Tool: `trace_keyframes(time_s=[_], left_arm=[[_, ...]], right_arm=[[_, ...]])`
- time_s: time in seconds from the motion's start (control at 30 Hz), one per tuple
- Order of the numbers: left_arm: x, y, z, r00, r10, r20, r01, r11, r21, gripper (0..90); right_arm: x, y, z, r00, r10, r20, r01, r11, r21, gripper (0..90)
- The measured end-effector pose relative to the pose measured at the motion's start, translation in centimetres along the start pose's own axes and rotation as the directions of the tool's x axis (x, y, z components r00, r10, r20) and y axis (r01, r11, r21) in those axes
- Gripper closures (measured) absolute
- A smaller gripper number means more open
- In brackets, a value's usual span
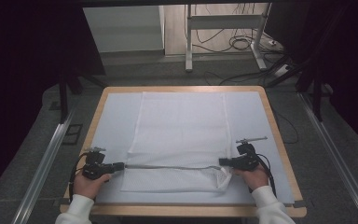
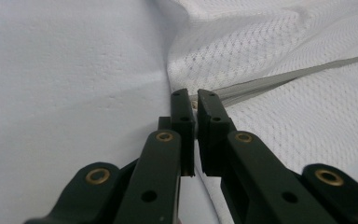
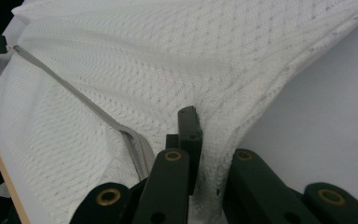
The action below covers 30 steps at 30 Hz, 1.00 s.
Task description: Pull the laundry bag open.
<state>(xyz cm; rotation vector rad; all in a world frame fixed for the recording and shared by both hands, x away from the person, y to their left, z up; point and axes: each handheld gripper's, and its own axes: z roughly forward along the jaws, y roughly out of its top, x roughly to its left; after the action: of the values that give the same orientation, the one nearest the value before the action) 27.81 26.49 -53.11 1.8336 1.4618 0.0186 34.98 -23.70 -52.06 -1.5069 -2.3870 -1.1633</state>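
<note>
Black jaws of our left gripper [image 2: 196, 105] are pinching the end of the grey zipper [image 2: 279, 81], nearly closed on it. Our right gripper [image 3: 205, 140] is clamping the white mesh bag [image 1: 182, 126] at its near right corner. We are holding the bag stretched between both, lying across the pale mat [image 1: 116, 116] on the table [image 1: 279, 135]
</note>
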Motion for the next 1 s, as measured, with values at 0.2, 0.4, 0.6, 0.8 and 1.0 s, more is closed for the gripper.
trace_keyframes(time_s=[0.2, 0.4, 0.6, 0.8, 1.0], left_arm=[[-0.4, -0.1, 0.1, 0.9997, 0.022, -0.014, -0.023, 0.9997, -0.012, 85.8], [-1.6, 0.1, -0.8, 0.9968, 0.066, -0.044, -0.070, 0.9937, -0.087, 59.6], [-3.3, 0.7, -1.4, 0.9875, 0.154, -0.033, -0.157, 0.9733, -0.167, 40.1], [-3.4, 0.8, -1.0, 0.9763, 0.213, -0.039, -0.217, 0.9604, -0.175, 32.6], [-2.5, 0.9, -0.7, 0.9788, 0.193, -0.068, -0.202, 0.9653, -0.165, 31.2]], right_arm=[[0.1, -0.1, 0.1, 0.9998, -0.015, 0.016, 0.015, 1.000, -0.003, 85.6], [0.4, -0.1, -0.6, 0.9989, -0.028, 0.038, 0.029, 0.999, -0.028, 42.6], [0.7, -0.5, -3.1, 0.9954, -0.036, 0.089, 0.049, 0.987, -0.154, 27.9], [0.2, -1.4, -5.1, 0.9818, -0.099, 0.162, 0.134, 0.966, -0.221, 26.0], [-2.4, -2.6, -6.5, 0.9767, -0.084, 0.198, 0.128, 0.966, -0.225, 24.2]])
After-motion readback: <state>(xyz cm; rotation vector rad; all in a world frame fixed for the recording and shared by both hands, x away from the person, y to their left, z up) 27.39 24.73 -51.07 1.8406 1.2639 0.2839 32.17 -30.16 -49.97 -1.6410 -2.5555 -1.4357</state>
